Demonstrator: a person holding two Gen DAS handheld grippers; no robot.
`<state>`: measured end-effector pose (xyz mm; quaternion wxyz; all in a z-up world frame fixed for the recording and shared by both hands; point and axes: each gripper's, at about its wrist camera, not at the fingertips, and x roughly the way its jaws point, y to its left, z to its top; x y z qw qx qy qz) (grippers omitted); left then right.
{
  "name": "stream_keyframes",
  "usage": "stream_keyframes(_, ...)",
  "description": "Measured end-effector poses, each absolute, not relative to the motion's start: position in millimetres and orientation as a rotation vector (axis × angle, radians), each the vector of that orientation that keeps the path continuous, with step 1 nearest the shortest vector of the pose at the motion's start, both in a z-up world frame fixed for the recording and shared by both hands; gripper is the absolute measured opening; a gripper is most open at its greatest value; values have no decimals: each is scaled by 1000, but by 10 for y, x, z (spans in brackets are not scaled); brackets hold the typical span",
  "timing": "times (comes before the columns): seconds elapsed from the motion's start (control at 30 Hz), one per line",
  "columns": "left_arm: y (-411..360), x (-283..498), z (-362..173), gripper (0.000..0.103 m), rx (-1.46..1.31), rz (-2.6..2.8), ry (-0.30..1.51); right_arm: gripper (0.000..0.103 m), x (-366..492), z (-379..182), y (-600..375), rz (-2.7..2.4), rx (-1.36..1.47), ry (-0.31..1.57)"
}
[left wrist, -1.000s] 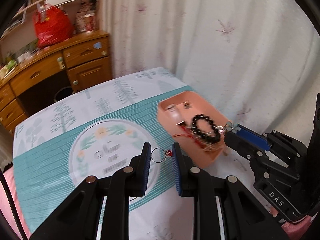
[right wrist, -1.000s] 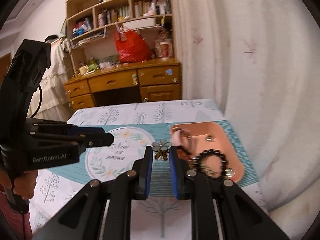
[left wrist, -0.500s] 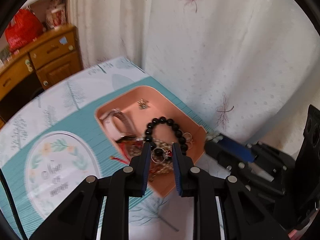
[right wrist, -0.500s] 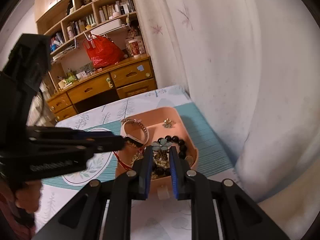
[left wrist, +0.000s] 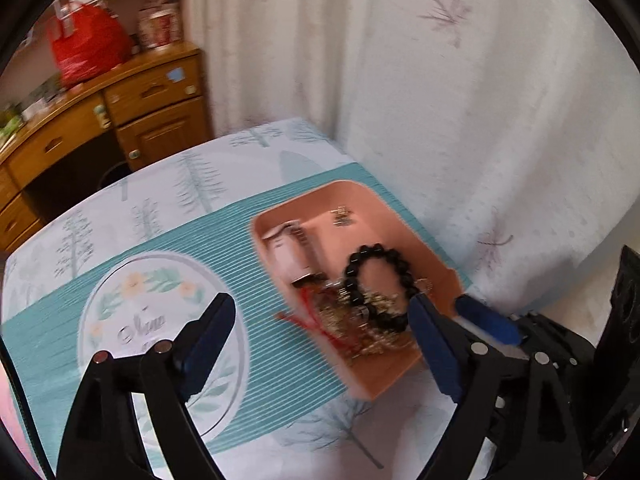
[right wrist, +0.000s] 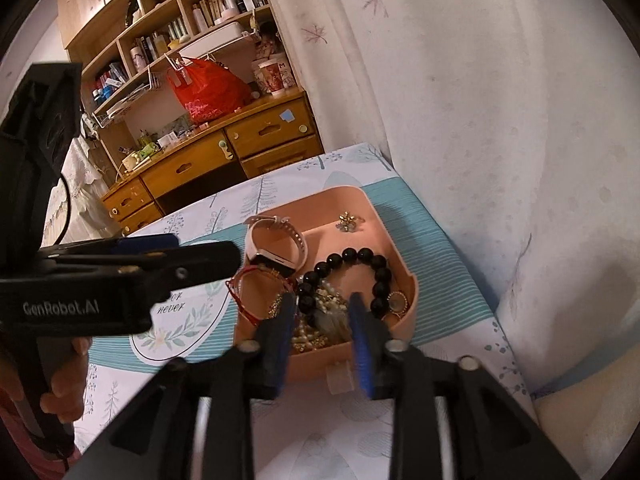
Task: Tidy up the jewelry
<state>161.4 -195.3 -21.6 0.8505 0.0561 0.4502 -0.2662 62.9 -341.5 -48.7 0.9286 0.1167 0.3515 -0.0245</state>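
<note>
A pink tray sits on the patterned tablecloth near the curtain. It holds a black bead bracelet, a pink watch, a red cord bracelet, a small gold flower piece and a heap of gold chains. My left gripper is open and empty above the tray's near side. My right gripper is open and empty over the tray's near end. The left gripper also shows at the left of the right wrist view.
A white curtain hangs right behind the table's far edge. A wooden desk with a red bag and shelves stands beyond the table. A round printed emblem marks the cloth left of the tray.
Both grippers have opened. The ring with the red bead left my left gripper and the flower piece left my right gripper; both were held over the tray. The left gripper has pulled back a little.
</note>
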Motion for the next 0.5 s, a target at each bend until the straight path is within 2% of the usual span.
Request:
stream_keyframes(0.07, -1814, 1572, -216, 88, 103, -524, 958, 44, 616, -466, -3401, -49, 236, 713)
stream_keyframes(0.13, -1641, 1504, -234, 94, 96, -486, 966, 49, 589, -438, -3395, -58, 241, 711)
stream_keyframes(0.2, -1469, 1429, -253, 95, 106, -448, 962, 63, 553, -411, -3397, -69, 257, 710)
stream_keyframes(0.3, -1200, 1299, -302, 95, 120, -353, 977, 75, 443, -371, -3385, -93, 322, 722)
stream_keyframes(0.5, -673, 957, -283, 95, 53, -189, 1028, 77, 335, -421, -3145, 15, 370, 893)
